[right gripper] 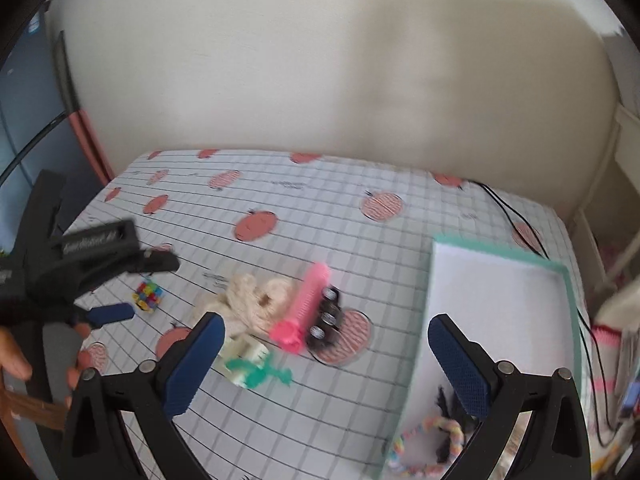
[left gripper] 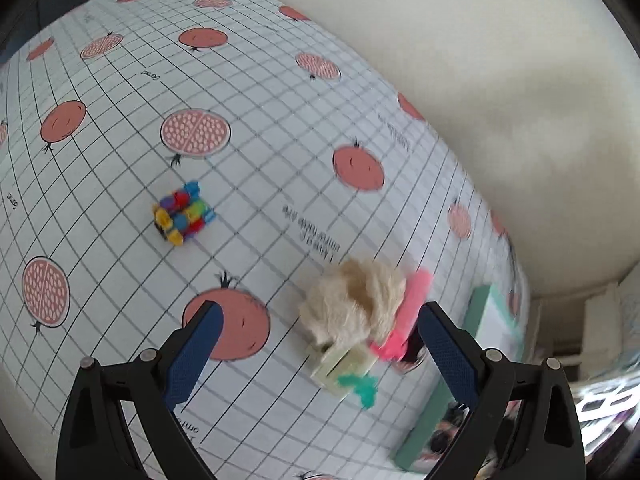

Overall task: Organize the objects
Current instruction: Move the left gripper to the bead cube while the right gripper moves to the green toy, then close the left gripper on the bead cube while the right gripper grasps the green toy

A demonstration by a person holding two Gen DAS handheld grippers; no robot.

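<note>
The pink comb (right gripper: 309, 307) lies on the tablecloth (right gripper: 280, 208) in the middle of the small pile. In your right view its long axis runs from the near left, where the thick end is, up toward the far right. The cream fluffy ball (right gripper: 256, 300) touches its left side, and a dark hair clip with shiny stones (right gripper: 328, 320) lies along its right side. Just in front you have a pale plastic clip (right gripper: 244, 356) and a green piece (right gripper: 260, 372).

Only your right view shows the whole tray (right gripper: 500, 264) at the right, with a pastel rope ring (right gripper: 432, 444) in its near corner, and also a hand (right gripper: 16, 356) on the left tool. Your left view shows the coloured block toy (left gripper: 182, 214) more clearly; it stands well apart from the pile.

Your left gripper (left gripper: 320, 332) is wide open and holds nothing; the fluffy ball (left gripper: 352, 304) lies between its fingers in the picture. Your right gripper (right gripper: 326, 344) is also wide open and empty, above the pile.
</note>
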